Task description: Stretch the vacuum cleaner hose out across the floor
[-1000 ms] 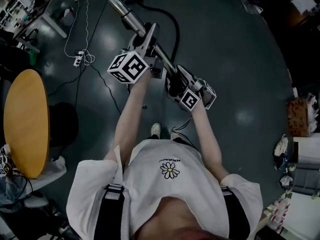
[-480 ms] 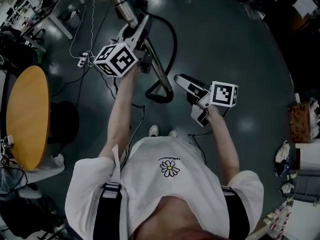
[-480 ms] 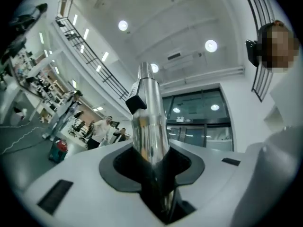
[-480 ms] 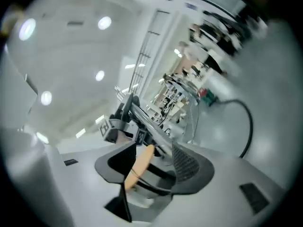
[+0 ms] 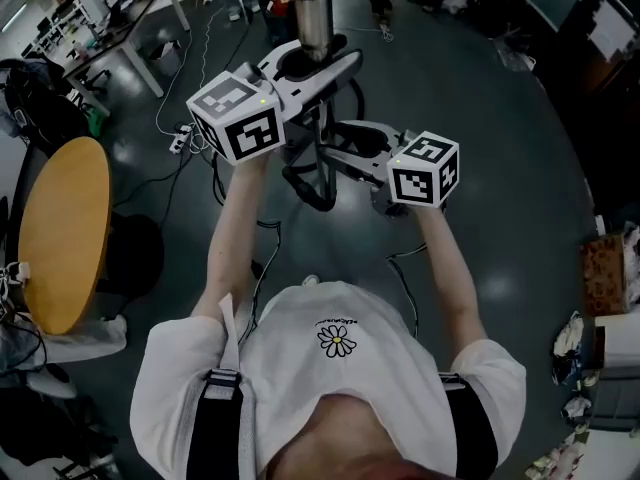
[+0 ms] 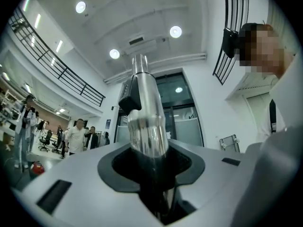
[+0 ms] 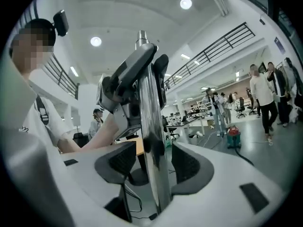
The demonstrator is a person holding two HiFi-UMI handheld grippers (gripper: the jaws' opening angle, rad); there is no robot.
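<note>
The grey floor [image 5: 500,168] is filling most of the head view, with a round yellow worktop [image 5: 62,233] sitting at nine o'clock. The chrome vacuum tube [image 5: 312,8] is standing close to upright at twelve o'clock, raised in front of the person. The black hose [image 5: 318,200] is hanging in a loop just below both grippers, near the centre and off the floor. The left gripper [image 5: 318,63] is clamping the tube [image 6: 147,122], its jaws [image 6: 151,162] pressing on the metal. The right gripper [image 5: 345,148], at one o'clock from the loop, is standing spread around the tube [image 7: 151,141]. Its pads [image 7: 154,167] are showing a gap on either side. A small red vacuum cleaner [image 7: 233,137] is resting on the floor at three o'clock in the right gripper view.
</note>
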